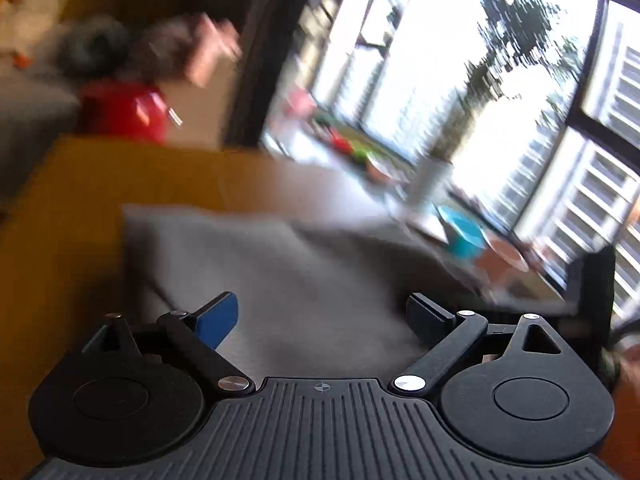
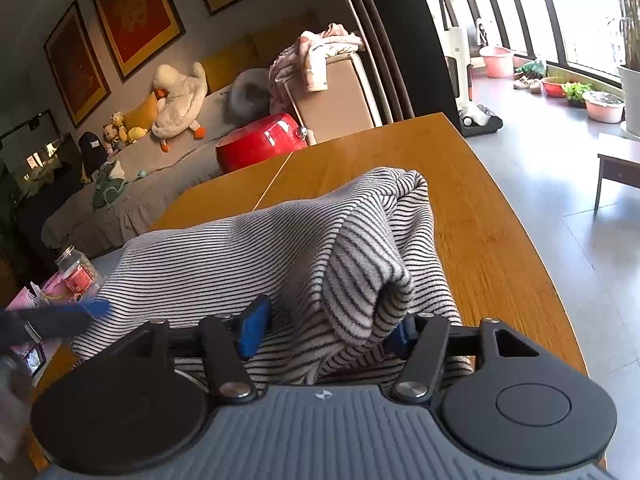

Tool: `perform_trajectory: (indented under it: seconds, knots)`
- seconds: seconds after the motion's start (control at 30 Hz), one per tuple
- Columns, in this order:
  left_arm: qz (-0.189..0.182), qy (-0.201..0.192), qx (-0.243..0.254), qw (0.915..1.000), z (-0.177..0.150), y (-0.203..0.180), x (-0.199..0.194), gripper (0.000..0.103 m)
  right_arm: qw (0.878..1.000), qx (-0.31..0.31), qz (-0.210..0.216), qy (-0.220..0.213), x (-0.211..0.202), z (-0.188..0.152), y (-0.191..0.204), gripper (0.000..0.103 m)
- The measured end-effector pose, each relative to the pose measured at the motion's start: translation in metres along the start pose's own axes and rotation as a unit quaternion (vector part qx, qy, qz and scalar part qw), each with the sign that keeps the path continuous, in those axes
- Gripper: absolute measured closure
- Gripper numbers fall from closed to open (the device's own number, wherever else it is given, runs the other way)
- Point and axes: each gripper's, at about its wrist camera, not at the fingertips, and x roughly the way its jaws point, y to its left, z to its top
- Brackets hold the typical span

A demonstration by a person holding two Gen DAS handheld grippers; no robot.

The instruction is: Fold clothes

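Where hand-held gripper (image 2: 326,330) gapes, garment (image 2: 280,240) bunches.

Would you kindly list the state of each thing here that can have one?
Black-and-white striped knit garment: loosely folded, bunched, lying on the table.
Left hand-held gripper: open, nothing between its jaws.
Right hand-held gripper: open, a fold of the garment between its jaws.
Orange wooden table: bears the garment.
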Motion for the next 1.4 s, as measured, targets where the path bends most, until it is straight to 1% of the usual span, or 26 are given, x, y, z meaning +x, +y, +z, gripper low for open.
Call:
perform_trajectory:
  seconds: [0.03, 0.07, 0.13, 0.27, 0.3, 0.43, 0.47, 0.5, 0.53, 0.6, 0.63, 0.7, 0.77, 0.83, 0.9, 0.97, 1.0, 1.07, 1.17, 1.23, 1.4]
  knots:
    - [0.006, 0.001, 0.001, 1.0, -0.003, 0.002, 0.009, 0.008, 1.0, -0.003, -0.001, 0.001, 0.0, 0.0, 0.002, 0.033]
    - [0.014, 0.0, 0.003, 0.9999, -0.006, 0.004, 0.017, 0.007, 1.0, -0.007, -0.002, 0.002, 0.0, 0.0, 0.004, 0.031]
    - [0.027, -0.011, 0.015, 0.9995, -0.002, 0.006, 0.025, 0.007, 1.0, -0.013, -0.001, 0.004, 0.0, -0.001, 0.008, 0.024]
    - [0.046, -0.03, 0.051, 0.9972, 0.004, 0.012, 0.038, 0.007, 1.0, -0.004, 0.002, 0.004, -0.004, -0.008, 0.014, 0.022]
    - [0.05, -0.034, 0.063, 0.9962, 0.004, 0.013, 0.042, 0.006, 1.0, -0.001, 0.003, 0.003, -0.006, -0.011, 0.018, 0.02]
    - [0.054, -0.043, 0.047, 0.9966, 0.013, 0.024, 0.045, 0.006, 1.0, -0.015, 0.008, 0.003, -0.019, -0.016, 0.034, 0.016]
    - [0.055, -0.044, 0.043, 0.9966, 0.015, 0.026, 0.045, 0.005, 1.0, -0.023, 0.005, -0.009, -0.025, -0.012, 0.037, 0.015]
    - [0.048, -0.043, 0.04, 0.9971, 0.015, 0.03, 0.046, 0.001, 0.999, -0.027, 0.002, -0.027, -0.033, -0.007, 0.038, 0.014]
    - [0.041, -0.043, 0.039, 0.9975, 0.014, 0.031, 0.045, 0.0, 0.999, -0.03, -0.002, -0.045, -0.039, 0.0, 0.038, 0.011]
    - [0.033, -0.044, 0.038, 0.9978, 0.013, 0.032, 0.044, 0.0, 0.996, -0.033, -0.009, -0.082, -0.049, 0.015, 0.039, 0.006]
    - [0.033, -0.045, 0.038, 0.9978, 0.012, 0.032, 0.043, 0.0, 0.995, -0.038, -0.013, -0.096, -0.05, 0.024, 0.039, 0.003]
    - [0.033, -0.044, 0.038, 0.9978, 0.014, 0.032, 0.045, 0.0, 0.992, -0.054, -0.025, -0.109, -0.044, 0.042, 0.04, 0.003]
    - [0.032, -0.045, 0.038, 0.9978, 0.014, 0.033, 0.046, 0.0, 0.992, -0.078, -0.044, -0.091, -0.023, 0.057, 0.038, 0.003]
    - [0.031, -0.045, 0.036, 0.9979, 0.015, 0.033, 0.046, 0.0, 0.99, -0.1, -0.074, -0.061, 0.006, 0.064, 0.035, 0.003]
    - [0.027, -0.046, 0.033, 0.998, 0.015, 0.036, 0.044, 0.0, 0.988, -0.113, -0.104, -0.025, 0.038, 0.063, 0.029, 0.003]
    - [0.023, -0.045, 0.033, 0.9982, 0.015, 0.037, 0.043, 0.0, 0.984, -0.123, -0.126, 0.019, 0.064, 0.054, 0.022, 0.003]
    - [0.021, -0.042, 0.036, 0.9982, 0.015, 0.038, 0.042, 0.0, 0.985, -0.117, -0.125, 0.024, 0.067, 0.049, 0.019, 0.003]
    - [0.022, -0.035, 0.048, 0.998, 0.016, 0.039, 0.043, 0.0, 0.988, -0.096, -0.116, 0.025, 0.065, 0.043, 0.014, 0.003]
    - [0.033, -0.028, 0.062, 0.9971, 0.019, 0.036, 0.048, 0.0, 0.992, -0.069, -0.102, 0.029, 0.052, 0.031, 0.012, 0.003]
    - [0.044, -0.029, 0.064, 0.9965, 0.022, 0.036, 0.053, 0.0, 0.993, -0.067, -0.09, 0.034, 0.041, 0.018, 0.018, 0.003]
    - [0.056, -0.053, 0.02, 0.9969, 0.036, 0.048, 0.066, 0.0, 0.996, -0.066, -0.052, 0.041, 0.008, -0.016, 0.04, 0.002]
